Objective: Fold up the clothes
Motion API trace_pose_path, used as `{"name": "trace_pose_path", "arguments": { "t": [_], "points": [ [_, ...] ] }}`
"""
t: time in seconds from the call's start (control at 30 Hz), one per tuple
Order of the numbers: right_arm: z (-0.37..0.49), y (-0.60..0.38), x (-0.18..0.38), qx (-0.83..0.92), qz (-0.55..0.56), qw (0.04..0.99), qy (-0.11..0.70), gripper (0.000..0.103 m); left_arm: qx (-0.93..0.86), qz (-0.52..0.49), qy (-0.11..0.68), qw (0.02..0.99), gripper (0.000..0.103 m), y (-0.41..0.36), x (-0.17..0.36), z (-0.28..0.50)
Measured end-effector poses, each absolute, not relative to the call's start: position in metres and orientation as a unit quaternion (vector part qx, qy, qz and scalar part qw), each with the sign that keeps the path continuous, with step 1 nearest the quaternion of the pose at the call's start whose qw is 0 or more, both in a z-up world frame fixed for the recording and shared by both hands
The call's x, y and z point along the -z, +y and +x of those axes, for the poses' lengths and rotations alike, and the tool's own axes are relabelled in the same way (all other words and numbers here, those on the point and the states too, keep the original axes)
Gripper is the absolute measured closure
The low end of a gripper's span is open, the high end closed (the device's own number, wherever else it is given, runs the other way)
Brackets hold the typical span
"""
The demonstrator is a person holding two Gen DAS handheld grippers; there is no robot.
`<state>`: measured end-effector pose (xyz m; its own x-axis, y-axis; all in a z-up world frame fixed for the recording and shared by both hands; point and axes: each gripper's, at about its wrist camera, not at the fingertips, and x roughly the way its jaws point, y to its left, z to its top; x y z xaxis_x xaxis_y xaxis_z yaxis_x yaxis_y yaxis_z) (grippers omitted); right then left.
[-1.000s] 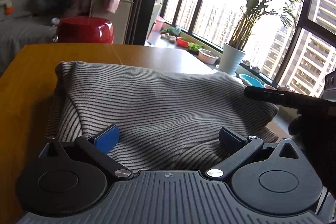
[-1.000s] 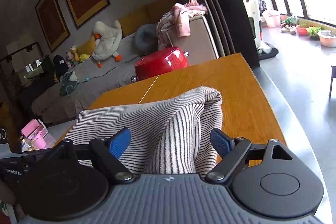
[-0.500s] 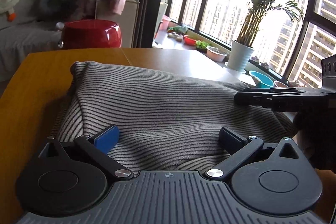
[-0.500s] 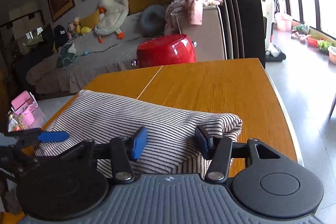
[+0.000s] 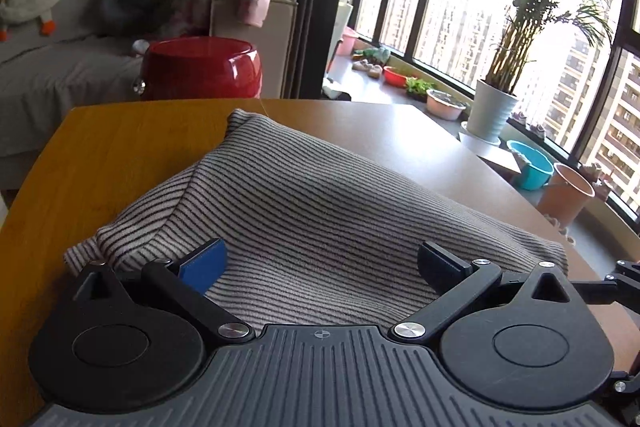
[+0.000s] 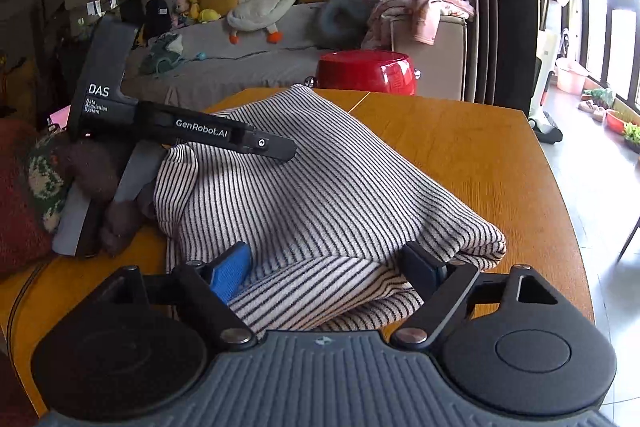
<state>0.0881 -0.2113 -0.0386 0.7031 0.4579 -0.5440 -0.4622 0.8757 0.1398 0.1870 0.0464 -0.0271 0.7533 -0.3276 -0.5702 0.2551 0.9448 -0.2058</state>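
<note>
Two grippers work one striped garment (image 5: 320, 211), which lies bunched in layers on the wooden table (image 6: 472, 155), near its front edge. Left gripper (image 5: 320, 263): jaws spread wide, cloth lying between the fingers but not pinched. Right gripper (image 6: 328, 267): jaws also wide, straddling a lower fold that curls under the top layer; nothing clamped there either. In the right wrist view the left gripper reaches over the far left part of the cloth, and a gloved hand (image 6: 100, 179) holds its handle. Risks, as judgement: with neither tool gripping, the raised top layer can slump and lose its crease; a jaw closing now may catch several layers at once and drag the whole pile rather than one edge. Cloth sits close to the table's front rim, so a pull toward the person could slide it off. Knit fabric looks soft and slippery on polished wood.
</note>
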Motion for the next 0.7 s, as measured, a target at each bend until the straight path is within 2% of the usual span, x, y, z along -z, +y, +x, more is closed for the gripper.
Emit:
{"name": "trace_pose_path", "arguments": {
  "t": [0.17,0.3,0.47,0.7],
  "points": [
    [0.086,-0.211,0.038,-0.261,-0.019,0.914,0.311,0.001,0.172,-0.073,0.330,0.925,0.000,0.045,0.009,0.153],
    [0.095,-0.228,0.028,-0.252,-0.007,0.914,0.318,0.000,0.250,-0.140,0.368,0.885,0.000,0.040,0.014,0.147],
    [0.117,-0.250,0.007,-0.155,0.014,0.950,0.271,0.000,0.259,-0.147,0.390,0.871,0.000,0.028,0.031,0.151],
    [0.146,-0.245,0.032,-0.137,-0.037,0.933,0.331,0.000,0.266,-0.159,0.380,0.872,0.000,0.047,0.038,0.171]
  ]
}}
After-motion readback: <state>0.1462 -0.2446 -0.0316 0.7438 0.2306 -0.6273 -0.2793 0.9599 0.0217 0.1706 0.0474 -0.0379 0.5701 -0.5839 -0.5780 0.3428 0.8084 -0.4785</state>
